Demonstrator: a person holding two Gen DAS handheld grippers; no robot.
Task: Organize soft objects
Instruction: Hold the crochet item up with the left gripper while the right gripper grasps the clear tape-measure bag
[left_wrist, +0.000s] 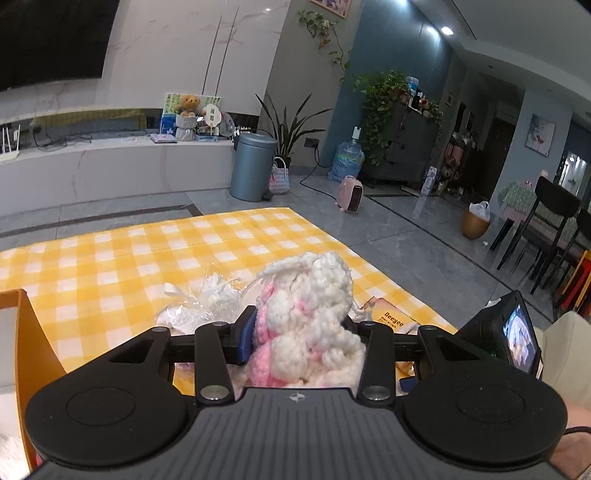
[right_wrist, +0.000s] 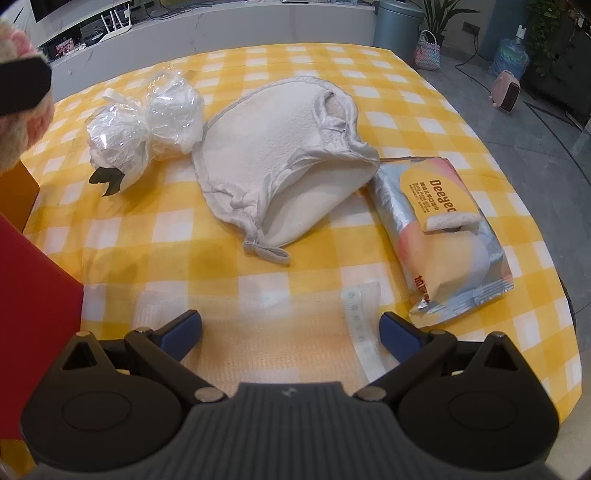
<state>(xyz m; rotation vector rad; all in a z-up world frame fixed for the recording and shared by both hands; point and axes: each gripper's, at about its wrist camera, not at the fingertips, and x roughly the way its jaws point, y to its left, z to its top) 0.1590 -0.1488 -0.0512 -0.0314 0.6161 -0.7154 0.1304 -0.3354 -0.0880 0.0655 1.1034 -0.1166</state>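
Left gripper (left_wrist: 301, 332) clenched on a pink-and-white knitted soft toy (left_wrist: 314, 317), jaws pressed into its yarn from both sides, toy raised above the yellow checked tablecloth (left_wrist: 122, 258) and filling the centre of the left wrist view. Same toy visible at ten o'clock in the right wrist view, a fuzzy pink and cream edge (right_wrist: 16, 110) beside a black finger. Right gripper (right_wrist: 290, 330) released, blue pads (right_wrist: 183, 330) spread wide, hovering low over a thin gauzy cloth (right_wrist: 280, 332) lying flat on the table at six o'clock. Ahead at twelve o'clock, a white bath mitt (right_wrist: 280, 155) with grey trim, crumpled, its tie loop pointing back toward the gripper. At ten o'clock, a bundle wrapped in clear plastic (right_wrist: 144, 125), white inside, with a dark leaf-like tag at its near end, just beside the mitt. At two to three o'clock, a Deeyeo tissue pack (right_wrist: 443, 236), silver and peach, lying lengthwise, its far end touching the mitt's edge. At nine o'clock, a red panel (right_wrist: 33, 314) and an orange box edge (right_wrist: 18, 195) at the table's side. Beyond the table at one o'clock, a grey-blue bin (left_wrist: 253, 166) and a pink heater (left_wrist: 351, 192) on the floor.
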